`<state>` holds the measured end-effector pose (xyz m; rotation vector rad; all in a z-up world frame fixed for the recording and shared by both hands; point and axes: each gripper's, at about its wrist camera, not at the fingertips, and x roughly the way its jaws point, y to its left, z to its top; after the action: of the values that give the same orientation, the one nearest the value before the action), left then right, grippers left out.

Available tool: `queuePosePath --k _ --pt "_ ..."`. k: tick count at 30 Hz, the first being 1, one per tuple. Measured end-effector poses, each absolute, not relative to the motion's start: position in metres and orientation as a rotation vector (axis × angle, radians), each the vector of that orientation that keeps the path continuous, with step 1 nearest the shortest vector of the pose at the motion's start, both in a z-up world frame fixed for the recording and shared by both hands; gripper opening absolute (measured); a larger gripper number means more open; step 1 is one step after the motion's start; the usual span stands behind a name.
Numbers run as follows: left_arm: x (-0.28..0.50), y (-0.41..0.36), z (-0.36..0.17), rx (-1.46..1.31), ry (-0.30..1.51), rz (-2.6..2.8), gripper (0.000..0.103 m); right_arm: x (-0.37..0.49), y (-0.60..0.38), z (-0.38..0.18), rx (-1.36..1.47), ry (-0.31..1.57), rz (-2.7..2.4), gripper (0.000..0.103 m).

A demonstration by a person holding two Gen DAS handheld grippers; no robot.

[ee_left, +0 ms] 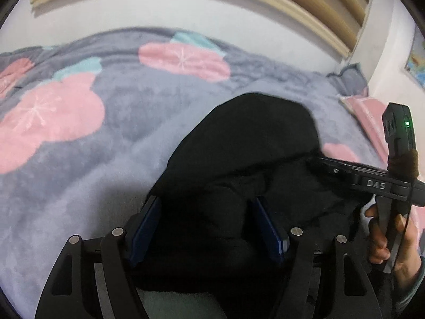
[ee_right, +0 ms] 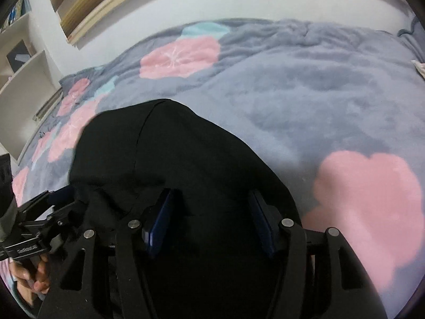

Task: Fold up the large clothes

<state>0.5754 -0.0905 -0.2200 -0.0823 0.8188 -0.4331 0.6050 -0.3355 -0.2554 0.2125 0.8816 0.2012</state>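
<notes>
Black garment (ee_left: 239, 143) bunched on the grey flowered blanket (ee_left: 111, 138), both left gripper (ee_left: 207, 226) and right gripper (ee_right: 211, 220) jaws apart above it, gripping nothing; best re-grip at opposite edges, fold evenly.

Each view rides on its own gripper, looking forward and steeply down along the two fingers, which fill the bottom of the frame. Both sit close above a black garment (ee_left: 239, 159) on a bed cover (ee_left: 111, 143), facing the far wall (ee_left: 186, 8) at the top. They share the garment, cover and wall. The right gripper (ee_left: 321, 162) enters the left view's right edge; the left gripper (ee_right: 53, 204) shows at the right view's lower left (both blurred).
</notes>
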Motion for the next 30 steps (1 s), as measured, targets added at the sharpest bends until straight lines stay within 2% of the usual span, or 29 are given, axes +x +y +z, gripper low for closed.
queuePosePath --k 2,6,8,11,12,19,24,25,26,28,30 --pt "0.564 -0.09 -0.205 -0.085 0.811 -0.503 0.073 0.587 -0.338 -0.234 0.242 0.876 0.27 0.061" --pt "0.543 -0.096 -0.189 0.013 0.806 -0.532 0.073 0.549 -0.329 -0.203 0.065 0.85 0.294 0.062" --pt "0.549 -0.098 -0.206 0.018 0.869 -0.5 0.073 0.544 -0.328 -0.219 0.025 0.893 0.312 0.062" --pt "0.565 -0.105 -0.238 0.016 0.979 -0.478 0.074 0.56 -0.329 -0.271 0.017 1.011 0.306 0.062" --pt "0.565 -0.108 -0.239 0.03 0.97 -0.471 0.074 0.559 -0.331 -0.281 0.036 0.983 0.309 0.062" --pt "0.557 -0.095 -0.23 -0.034 0.916 -0.506 0.075 0.555 -0.341 -0.276 0.079 0.943 0.33 0.062" --pt "0.546 -0.082 -0.191 -0.063 0.855 -0.551 0.075 0.551 -0.359 -0.239 0.173 0.934 0.374 0.065" --pt "0.546 -0.078 -0.179 -0.063 0.829 -0.549 0.075 0.549 -0.363 -0.226 0.175 0.908 0.386 0.069" --pt "0.549 -0.074 -0.173 -0.067 0.818 -0.543 0.075 0.55 -0.366 -0.216 0.167 0.887 0.385 0.078" --pt "0.563 -0.064 -0.159 -0.085 0.809 -0.522 0.076 0.554 -0.37 -0.202 0.134 0.853 0.364 0.089" --pt "0.578 -0.054 -0.158 -0.109 0.826 -0.525 0.078 0.566 -0.373 -0.198 0.122 0.839 0.345 0.09"
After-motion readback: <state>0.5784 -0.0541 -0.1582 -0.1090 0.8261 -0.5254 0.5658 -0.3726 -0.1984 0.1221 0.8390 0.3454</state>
